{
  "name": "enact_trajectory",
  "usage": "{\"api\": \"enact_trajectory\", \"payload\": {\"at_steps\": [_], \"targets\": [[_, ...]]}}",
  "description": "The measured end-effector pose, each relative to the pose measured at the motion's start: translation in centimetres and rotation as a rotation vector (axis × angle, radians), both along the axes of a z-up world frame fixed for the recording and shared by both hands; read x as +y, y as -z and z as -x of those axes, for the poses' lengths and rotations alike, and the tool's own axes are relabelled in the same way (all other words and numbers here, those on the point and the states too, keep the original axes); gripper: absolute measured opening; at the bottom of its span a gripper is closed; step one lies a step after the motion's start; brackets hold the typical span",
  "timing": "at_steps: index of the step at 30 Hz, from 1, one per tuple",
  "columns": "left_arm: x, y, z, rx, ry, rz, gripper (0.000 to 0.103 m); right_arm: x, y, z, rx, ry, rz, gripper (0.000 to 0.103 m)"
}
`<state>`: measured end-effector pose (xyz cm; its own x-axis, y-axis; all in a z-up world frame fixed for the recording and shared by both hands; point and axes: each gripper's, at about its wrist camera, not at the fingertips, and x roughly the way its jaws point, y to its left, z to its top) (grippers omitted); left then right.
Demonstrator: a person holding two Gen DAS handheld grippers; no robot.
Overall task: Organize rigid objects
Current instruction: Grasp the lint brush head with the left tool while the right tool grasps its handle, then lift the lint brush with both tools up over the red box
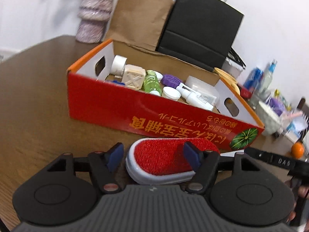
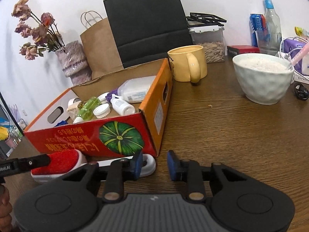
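Observation:
A red lint brush [image 1: 154,166] with a white rim lies on the wooden table just in front of the red cardboard box [image 1: 135,116]. My left gripper [image 1: 153,154] hangs open over the brush. Its right pad overlaps the red face and its left pad stands just off the brush's rounded end. In the right wrist view the brush [image 2: 65,162] shows with its white looped handle reaching to my right gripper [image 2: 154,165]. That gripper is open, with bare table in the gap. The box [image 2: 77,139] holds several small bottles, caps and jars.
Behind the box stand a brown paper bag [image 2: 100,46], a black bag [image 2: 146,23] and a vase of dried flowers [image 2: 73,61]. A yellow mug [image 2: 185,63], a bowl [image 2: 262,77], a seed container [image 2: 210,40] and bottles sit to the right. An orange [image 1: 297,149] lies near the table's edge.

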<state>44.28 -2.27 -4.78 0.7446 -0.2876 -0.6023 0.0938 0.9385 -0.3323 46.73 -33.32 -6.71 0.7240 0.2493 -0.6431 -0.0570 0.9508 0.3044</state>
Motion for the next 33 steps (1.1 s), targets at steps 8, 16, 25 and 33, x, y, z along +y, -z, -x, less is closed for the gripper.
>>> {"api": "enact_trajectory", "payload": {"at_steps": [8,16,25,33], "targets": [[-0.3,0.0,0.6,-0.004,-0.020,0.018,0.063,0.0,0.1,0.3,-0.017,-0.004,-0.046,0.014],[-0.5,-2.8,6.3,-0.143,0.006,-0.077,0.058,2.1,-1.5,6.3,-0.062,0.060,-0.009,0.013],[2.5,-5.3,19.3,-0.274,0.036,-0.054,0.056,4.7,-4.1,22.0,-0.169,0.117,-0.031,0.013],[4.2,-5.1,25.0,-0.247,0.044,-0.025,0.055,6.0,-5.5,29.1,-0.197,0.128,-0.012,0.013]]}}
